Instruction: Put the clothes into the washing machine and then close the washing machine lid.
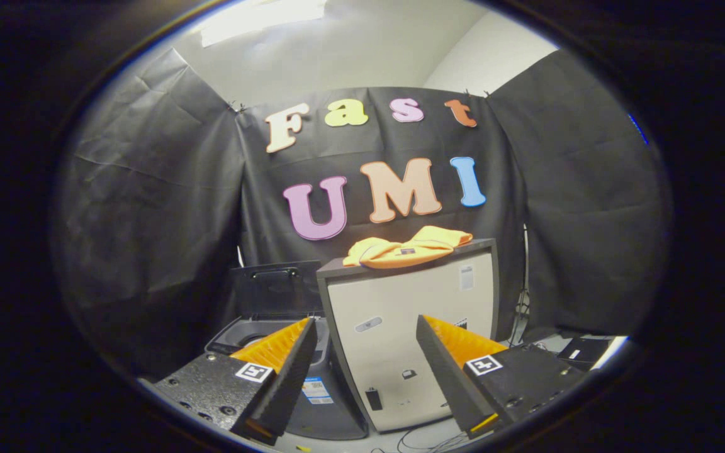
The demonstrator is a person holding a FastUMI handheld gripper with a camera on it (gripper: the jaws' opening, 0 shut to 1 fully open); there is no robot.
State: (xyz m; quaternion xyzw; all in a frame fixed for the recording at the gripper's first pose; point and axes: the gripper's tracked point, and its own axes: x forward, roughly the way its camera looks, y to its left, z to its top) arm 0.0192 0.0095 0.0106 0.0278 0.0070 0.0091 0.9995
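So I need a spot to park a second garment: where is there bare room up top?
Cabinet top: bare strip right of the orange clothes, narrow strip left. Washing machine lid up, tub free. Open gripper holds nothing.

An orange and yellow garment (408, 247) lies crumpled in a low heap on the top of a pale cabinet (413, 340), toward its back edge, well beyond the fingers. The dark washing machine (274, 340) stands just beside the cabinet's left side, its lid (274, 290) raised upright, the tub open
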